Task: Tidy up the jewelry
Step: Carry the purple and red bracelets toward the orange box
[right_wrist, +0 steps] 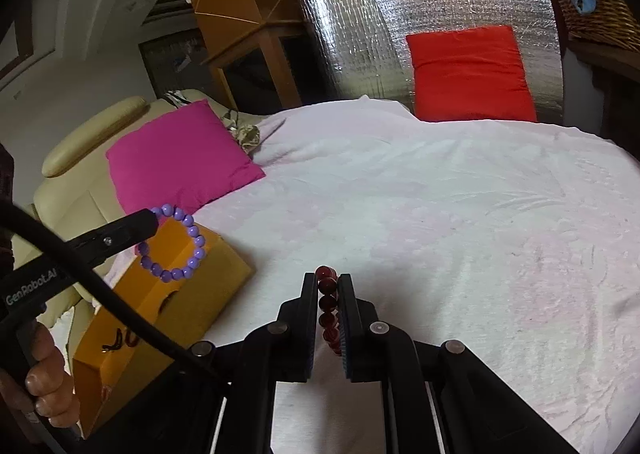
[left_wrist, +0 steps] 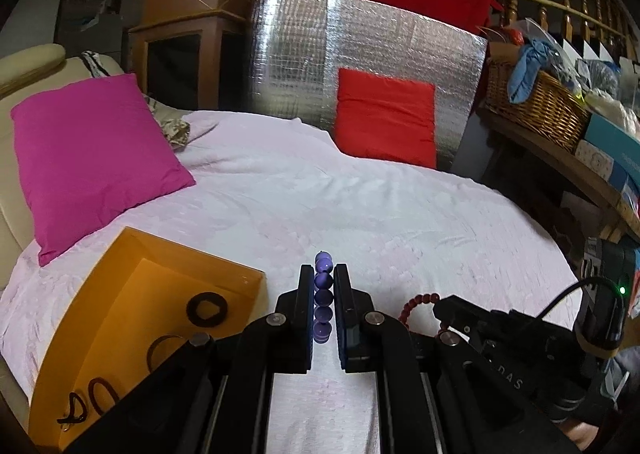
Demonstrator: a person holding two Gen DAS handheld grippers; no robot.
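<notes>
We see both grippers clamped on bracelets, both off the bed.

Left gripper point(left_wrist: 323, 278): jaws pressed onto the purple bead bracelet point(left_wrist: 323, 296), lower centre of the left wrist view. Beads run in a line between the pads. In the right wrist view the same bracelet point(right_wrist: 173, 244) hangs as a full loop from the fingertips at centre left, in front of the orange box point(right_wrist: 192, 294).

Right gripper point(right_wrist: 326, 282): jaws tight on the dark red bead bracelet point(right_wrist: 329, 310), lower centre of the right wrist view. In the left wrist view part of it point(left_wrist: 416, 304) curves out at lower right.

Orange box point(left_wrist: 132, 294) sits open at lower left of the left wrist view, on the pale pink blanket point(left_wrist: 360, 205). Inside: a dark ring point(left_wrist: 207, 308) and more dark looped pieces, partly hidden by the gripper.

A hand point(right_wrist: 48, 386) grips the left tool's handle at the lower left edge of the right wrist view.

Pink cushion point(left_wrist: 92, 157) at left, red cushion point(left_wrist: 386, 115) at upper centre against the silver foil panel point(left_wrist: 360, 53).
</notes>
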